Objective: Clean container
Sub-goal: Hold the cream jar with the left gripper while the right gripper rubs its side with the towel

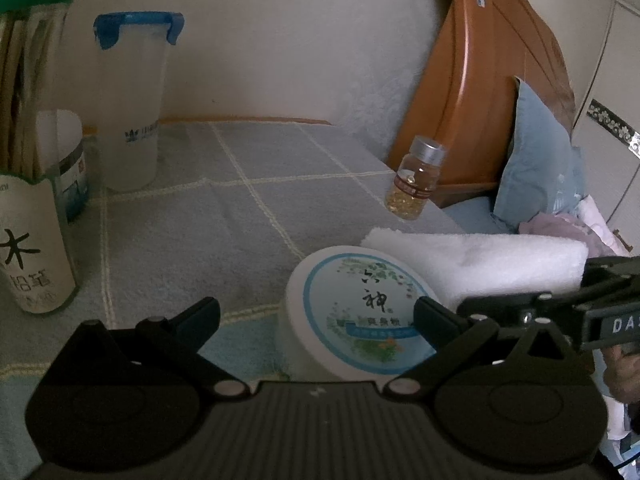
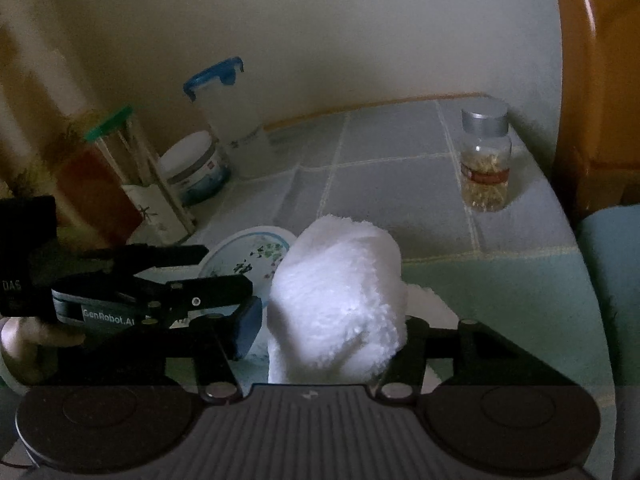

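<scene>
- Round tub (image 1: 352,312) upright, lid up, beside the white towel (image 1: 480,264).
- Left gripper (image 1: 316,312) spread, unclamped; right gripper (image 2: 324,320) apart around towel — grip uncertain.
- Grey checked cloth (image 1: 240,216); wall (image 1: 280,40) behind.

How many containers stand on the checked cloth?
5: green-lidded tube far left, white-lidded jar beside it, blue-lidded tumbler behind, glass bottle at right, round tub nearest. More may be hidden.

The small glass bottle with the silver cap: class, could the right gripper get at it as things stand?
Probably not yet. The white towel sits between the right gripper's jaws, filling them. The path to the bottle over the checked cloth looks free.
</scene>
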`<state>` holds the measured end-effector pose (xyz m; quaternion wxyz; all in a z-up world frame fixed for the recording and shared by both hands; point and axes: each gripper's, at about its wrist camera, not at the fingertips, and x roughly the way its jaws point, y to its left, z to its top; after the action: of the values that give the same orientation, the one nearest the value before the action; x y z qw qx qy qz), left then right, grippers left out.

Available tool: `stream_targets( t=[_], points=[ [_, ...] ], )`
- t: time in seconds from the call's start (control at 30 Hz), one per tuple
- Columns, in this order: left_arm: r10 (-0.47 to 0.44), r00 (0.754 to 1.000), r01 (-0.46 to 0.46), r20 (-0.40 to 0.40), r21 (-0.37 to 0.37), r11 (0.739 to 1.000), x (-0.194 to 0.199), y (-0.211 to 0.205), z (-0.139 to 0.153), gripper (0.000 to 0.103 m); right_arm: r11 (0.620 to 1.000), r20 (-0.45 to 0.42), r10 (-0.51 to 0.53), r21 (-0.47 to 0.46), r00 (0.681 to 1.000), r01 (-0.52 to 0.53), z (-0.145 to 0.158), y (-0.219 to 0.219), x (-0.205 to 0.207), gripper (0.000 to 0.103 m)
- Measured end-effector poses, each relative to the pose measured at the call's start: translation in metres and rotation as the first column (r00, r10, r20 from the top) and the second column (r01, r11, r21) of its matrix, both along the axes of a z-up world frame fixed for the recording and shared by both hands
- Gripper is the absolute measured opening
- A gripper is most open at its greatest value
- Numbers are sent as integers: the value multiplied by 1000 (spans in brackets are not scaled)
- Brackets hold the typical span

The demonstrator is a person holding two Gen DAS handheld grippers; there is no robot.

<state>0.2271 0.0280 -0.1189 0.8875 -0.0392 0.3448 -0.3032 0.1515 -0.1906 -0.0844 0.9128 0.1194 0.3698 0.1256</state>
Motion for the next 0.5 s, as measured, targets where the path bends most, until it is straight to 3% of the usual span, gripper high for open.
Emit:
stream_targets(
  t=[0.23,0.37,0.4,0.47,0.5],
  points=[
    [3,1000,-3,-3,-3,1000,0,-1,0,103,1000,-6,-18,-1,1000,18,-2,6,-4,60],
    [5,1000,-5,-8,-8,1000,1,0,-1,103,998,-39,-19,55,999,22,2,2,-3,60],
    [5,1000,-5,-8,-7,1000,1,0,0,103,998,-42,-27,61,999,30,2,1,-2,58],
    [-14,1000,14,-11,-10,1000,8,7,-1,103,997,-43,-52,58,998,54,1,-1,-2,34],
    [-15,1000,14,-10,-7,1000,9,7,-1,103,996,-50,-63,54,997,66,0,-2,-2,31]
  ],
)
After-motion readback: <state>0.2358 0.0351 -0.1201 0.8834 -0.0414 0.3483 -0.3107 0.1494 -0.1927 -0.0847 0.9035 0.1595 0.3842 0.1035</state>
